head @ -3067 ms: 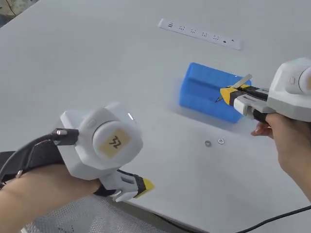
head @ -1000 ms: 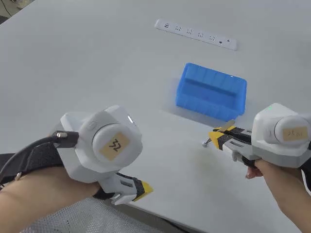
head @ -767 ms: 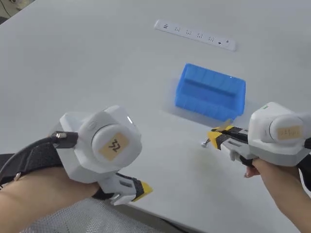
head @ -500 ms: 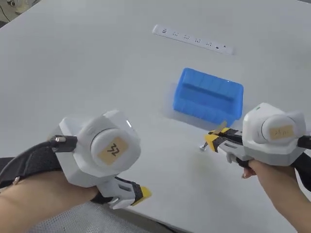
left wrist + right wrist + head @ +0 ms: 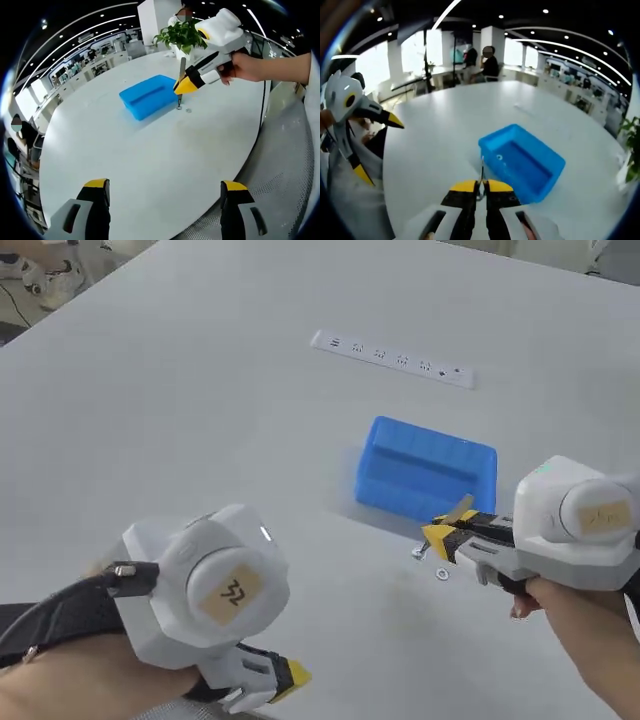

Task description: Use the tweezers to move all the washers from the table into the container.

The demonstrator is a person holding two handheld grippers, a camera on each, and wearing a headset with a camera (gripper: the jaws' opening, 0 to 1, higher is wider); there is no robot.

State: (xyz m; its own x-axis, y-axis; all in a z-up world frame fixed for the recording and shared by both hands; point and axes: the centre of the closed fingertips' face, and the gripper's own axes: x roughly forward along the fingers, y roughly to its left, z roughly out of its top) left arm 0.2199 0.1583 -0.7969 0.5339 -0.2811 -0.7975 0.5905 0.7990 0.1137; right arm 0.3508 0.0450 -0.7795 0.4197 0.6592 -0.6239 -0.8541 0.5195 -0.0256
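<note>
- Washers first: one washer (image 5: 442, 573) lies flat on the white table (image 5: 200, 390), just in front of the blue container (image 5: 425, 475) and right beside the tweezers' tip.
- Something small and dark sits right at that tip. It might be a second washer, but it's too tiny to say, and I can't tell if it's pinched or only touched.
- The right gripper (image 5: 442, 538) has its yellow-tipped jaws pressed together on the tweezers (image 5: 179, 100). The right gripper view shows barely any gap, with the thin metal running out between the jaws.
- The tweezers point down at the table, close to the near wall of the container. The left gripper view shows the tip at the surface, with the loose washer next to it.
- There's a small pale ring on the container floor in the right gripper view — could be a washer already in there, not sure.
- The left gripper (image 5: 165, 192) hangs over the near edge of the table, well apart from the container. Its jaws are spread wide with nothing between them.
- A white power strip (image 5: 392, 358) lies further back on the table, beyond the container.
- A potted plant (image 5: 182, 35) stands at the far side of the table in the left gripper view.
</note>
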